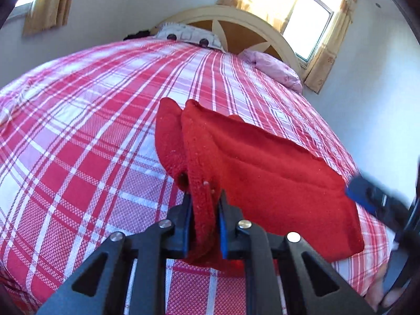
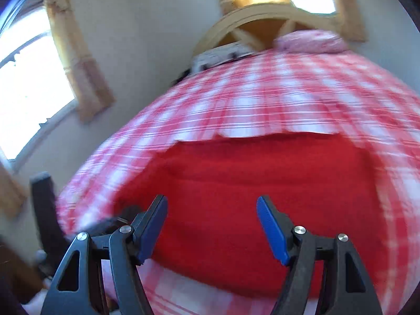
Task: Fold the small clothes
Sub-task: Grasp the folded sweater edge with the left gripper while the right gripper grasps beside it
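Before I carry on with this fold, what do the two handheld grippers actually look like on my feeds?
Both match: the left gripper and right gripper are matte black plastic linkages with triangular cut-outs and round silver pivot pins. Each finger ends in a flat blue pad. No cables, markings or sleeves show.

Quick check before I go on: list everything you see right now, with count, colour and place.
red garment: one, red, near edge of bed
bedspread: one, red-and-white plaid, covers bed
headboard: one, cream and tan, far end
pillows: two, patterned white and pink, by headboard
windows: two, curtained, on walls
left gripper: black, blue fingers pinching garment's edge
right gripper: fingers apart, above garment
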A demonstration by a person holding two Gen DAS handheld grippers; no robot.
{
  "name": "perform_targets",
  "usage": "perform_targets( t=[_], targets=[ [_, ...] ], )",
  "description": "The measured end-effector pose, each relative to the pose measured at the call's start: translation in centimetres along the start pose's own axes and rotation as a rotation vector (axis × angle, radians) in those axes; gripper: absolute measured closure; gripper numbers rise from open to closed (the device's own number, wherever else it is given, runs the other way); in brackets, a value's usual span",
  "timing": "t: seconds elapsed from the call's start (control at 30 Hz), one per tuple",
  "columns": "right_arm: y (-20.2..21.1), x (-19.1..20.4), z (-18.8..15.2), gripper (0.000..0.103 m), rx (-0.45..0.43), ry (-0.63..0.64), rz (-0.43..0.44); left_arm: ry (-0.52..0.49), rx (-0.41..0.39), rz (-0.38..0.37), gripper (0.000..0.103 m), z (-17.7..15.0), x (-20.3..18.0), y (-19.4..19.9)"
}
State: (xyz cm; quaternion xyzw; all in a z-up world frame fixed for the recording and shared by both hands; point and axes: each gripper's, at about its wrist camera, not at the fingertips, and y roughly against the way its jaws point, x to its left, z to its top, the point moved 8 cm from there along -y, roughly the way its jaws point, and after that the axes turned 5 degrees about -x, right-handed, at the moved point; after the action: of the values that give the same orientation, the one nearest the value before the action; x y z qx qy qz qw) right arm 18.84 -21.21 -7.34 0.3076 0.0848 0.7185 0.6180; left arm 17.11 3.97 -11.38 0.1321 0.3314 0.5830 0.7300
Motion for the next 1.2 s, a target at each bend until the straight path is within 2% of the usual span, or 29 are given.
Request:
perform_targets(
  t=[0.07,0.2,0.3,0.5,0.57,0.63,0.77,0.83,0.9,0.93,0.97,1.03,1.1,1.2],
  targets=[
    [-2.3,1.9,0.7,0.032,0.055,-0.013,0.093,0.013,-0.008,0.0,0.086,-0.1,0.3,-0.2],
    [-8.7,6.4,1.7,0.032,0.199,0.018,0.158,0.089,-0.022,-0.038,0.086,-0.1,1.2,-0.5],
    [-13.1,10.2,1.1,0.032,0.295,0.03,0.201,0.091,-0.039,-0.056,0.086,-0.1,0.9,-0.4],
    [-19.2,13.3,-0.5,0.032,0.408,0.197,0.124,0.029,-0.086,-0.069,0.086,-0.8,0.4,-0.1],
    [-20.2,14.2,-0.8,0.02,0.427,0.231,0.121,0.041,-0.08,-0.076,0.086,-1.0,0.6,-0.5],
    [-20.9,15.2,-1.6,0.013,0.445,0.289,0.116,0.044,-0.082,-0.08,0.086,-1.1,0.8,-0.7],
    [-22.4,15.6,-3.3,0.011,0.491,0.454,-0.002,0.03,-0.094,-0.085,0.086,-1.2,0.4,-0.4],
    [-22.7,15.5,-3.7,0.012,0.49,0.511,-0.022,0.034,-0.094,-0.088,0.086,-1.3,0.5,-0.3],
    [-22.6,15.3,-3.8,0.028,0.487,0.557,-0.037,0.042,-0.089,-0.09,0.086,-1.4,0.6,-0.1],
    [-22.4,14.8,-3.5,0.042,0.478,0.559,-0.055,0.048,-0.085,-0.093,0.086,-1.3,0.7,0.0],
    [-22.3,14.3,-3.0,0.057,0.473,0.535,-0.055,0.05,-0.084,-0.095,0.086,-1.3,0.7,0.0],
    [-21.6,12.8,-1.7,0.077,0.466,0.423,-0.023,0.04,-0.084,-0.097,0.086,-1.2,0.4,0.5],
    [-20.6,11.3,-0.6,0.082,0.457,0.266,0.048,0.02,-0.086,-0.102,0.086,-0.6,0.2,0.7],
    [-18.2,10.5,0.4,0.083,0.395,0.14,0.127,-0.01,-0.084,-0.124,0.086,-0.1,-1.0,1.4]
  ],
)
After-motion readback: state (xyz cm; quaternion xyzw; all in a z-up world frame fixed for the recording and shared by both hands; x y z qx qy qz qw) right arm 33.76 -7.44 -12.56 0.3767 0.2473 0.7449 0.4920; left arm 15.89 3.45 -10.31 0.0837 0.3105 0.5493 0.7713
